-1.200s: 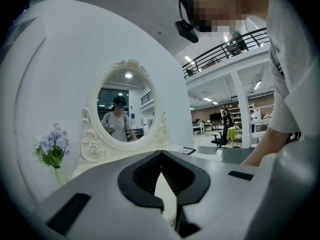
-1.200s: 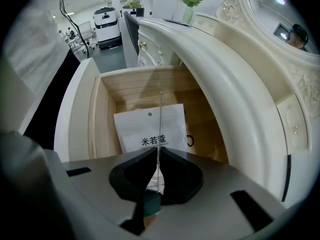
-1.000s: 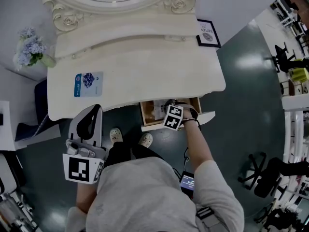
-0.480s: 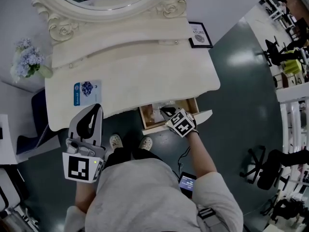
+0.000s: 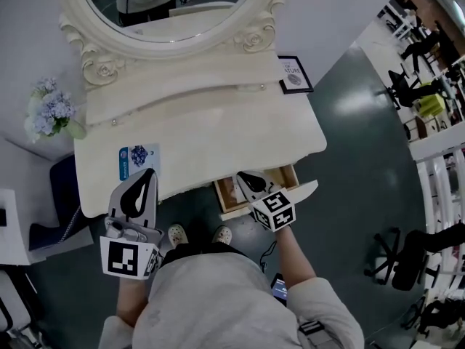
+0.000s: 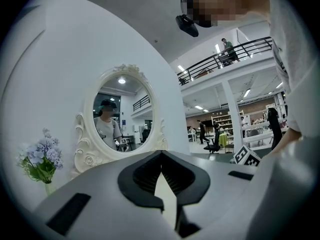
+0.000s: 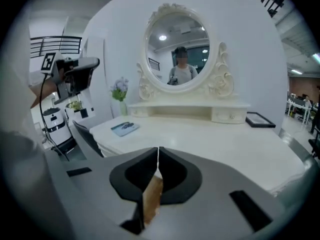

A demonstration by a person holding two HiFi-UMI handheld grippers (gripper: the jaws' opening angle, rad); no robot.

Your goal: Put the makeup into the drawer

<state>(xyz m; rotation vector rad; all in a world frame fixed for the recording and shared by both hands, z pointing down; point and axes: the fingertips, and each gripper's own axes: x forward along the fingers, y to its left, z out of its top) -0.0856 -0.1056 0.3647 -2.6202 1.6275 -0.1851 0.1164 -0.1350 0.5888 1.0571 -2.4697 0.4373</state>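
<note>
Makeup on show is one flat blue-and-white makeup packet (image 5: 137,161), lying on the left part of the cream desk (image 5: 218,133) near its front edge, outside the drawer. In the right gripper view the same packet (image 7: 124,128) lies flat on the desk top, well to the left of the mirror.

The left hand-held gripper (image 5: 147,174) points up at the desk front, and in the head view its tips overlap the packet's near right corner; whether they touch it cannot be told. In its own view the left hand-held gripper (image 6: 161,154) has its jaws closed tip to tip with nothing between them.

The drawer (image 5: 231,193) is pulled out under the right half of the desk, its brown inside showing, though what lies in it is too small to make out. The right hand-held gripper (image 5: 241,176) hangs over the open drawer. In its own view the right hand-held gripper (image 7: 158,149) has its jaws together and empty, with brown wood showing below them.

An oval mirror (image 5: 171,6) in a carved frame stands at the back of the desk. A small framed picture (image 5: 293,75) stands at the desk's right rear corner, and pale blue flowers (image 5: 49,111) sit off its left end.
</note>
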